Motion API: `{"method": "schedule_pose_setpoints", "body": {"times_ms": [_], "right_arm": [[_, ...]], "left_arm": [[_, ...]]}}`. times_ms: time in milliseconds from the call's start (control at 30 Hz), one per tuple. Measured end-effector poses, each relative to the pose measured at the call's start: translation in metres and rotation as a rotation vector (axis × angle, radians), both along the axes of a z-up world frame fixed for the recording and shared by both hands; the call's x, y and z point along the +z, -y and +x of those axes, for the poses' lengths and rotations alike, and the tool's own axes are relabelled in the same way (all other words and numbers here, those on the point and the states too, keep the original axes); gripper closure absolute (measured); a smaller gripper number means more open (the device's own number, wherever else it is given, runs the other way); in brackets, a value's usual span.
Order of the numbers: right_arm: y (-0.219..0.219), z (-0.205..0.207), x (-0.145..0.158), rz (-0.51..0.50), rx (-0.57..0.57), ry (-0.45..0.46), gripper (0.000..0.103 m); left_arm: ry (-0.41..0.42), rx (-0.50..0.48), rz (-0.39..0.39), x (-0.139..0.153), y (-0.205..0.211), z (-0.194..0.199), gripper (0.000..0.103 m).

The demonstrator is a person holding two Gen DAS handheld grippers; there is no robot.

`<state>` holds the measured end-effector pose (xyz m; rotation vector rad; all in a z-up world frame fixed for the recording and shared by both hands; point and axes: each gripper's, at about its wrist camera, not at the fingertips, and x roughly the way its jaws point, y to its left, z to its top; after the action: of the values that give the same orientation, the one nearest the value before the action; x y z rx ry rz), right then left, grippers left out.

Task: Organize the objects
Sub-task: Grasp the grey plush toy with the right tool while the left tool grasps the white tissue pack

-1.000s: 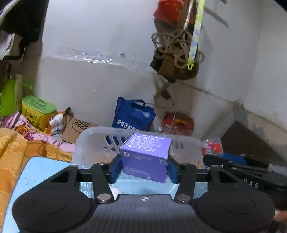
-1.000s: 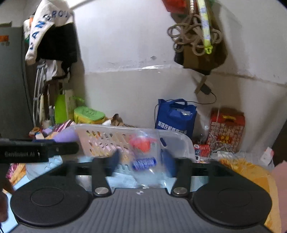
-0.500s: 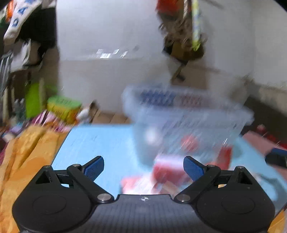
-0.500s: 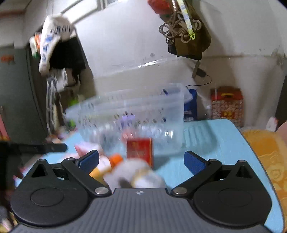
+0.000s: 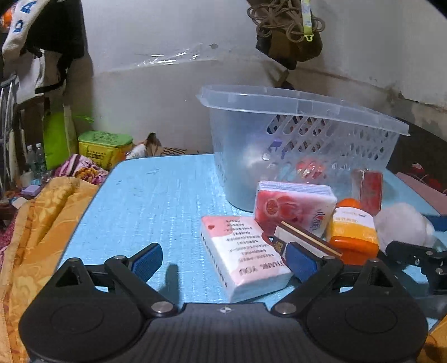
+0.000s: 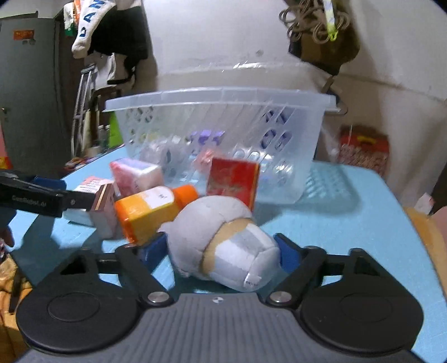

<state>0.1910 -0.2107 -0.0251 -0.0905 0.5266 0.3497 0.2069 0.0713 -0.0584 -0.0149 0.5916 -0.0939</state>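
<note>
A clear plastic basket (image 5: 301,111) stands on the blue table (image 5: 156,195); it also shows in the right wrist view (image 6: 218,97), with a purple box and a small packet inside. In front of it lie a pink-white tissue pack (image 5: 243,257), a red-white tissue pack (image 5: 293,205), a small brown-edged box (image 5: 304,240), an orange bottle (image 5: 352,231), a red box (image 6: 232,178) and a white plush toy (image 6: 223,243). My left gripper (image 5: 226,259) is open and low, with the pink-white pack between its fingers. My right gripper (image 6: 223,251) is open around the plush toy.
An orange patterned blanket (image 5: 36,223) lies left of the table. A green-lidded yellow tub (image 5: 104,146) sits behind it. A coil of rope and a bag (image 5: 287,25) hang on the wall. A red carton (image 6: 363,150) stands beyond the table's far right.
Both grippers let go of what they held over the basket, the purple box and the small packet. They opened, pulled back and dropped low in front of the items on the table.
</note>
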Motion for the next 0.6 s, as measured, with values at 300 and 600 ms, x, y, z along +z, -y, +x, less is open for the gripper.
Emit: {"method": "schedule_pose_setpoints", "body": {"times_ms": [300, 600], "right_arm": [[0.008, -0.016, 0.016, 0.025, 0.038, -0.017, 0.023], [0.015, -0.017, 0.019, 0.039, 0.03, -0.029, 0.023]], "left_arm": [[-0.023, -0.028, 0.048, -0.017, 0.024, -0.003, 0.006], [0.015, 0.009, 0.031, -0.017, 0.024, -0.003, 0.029]]}}
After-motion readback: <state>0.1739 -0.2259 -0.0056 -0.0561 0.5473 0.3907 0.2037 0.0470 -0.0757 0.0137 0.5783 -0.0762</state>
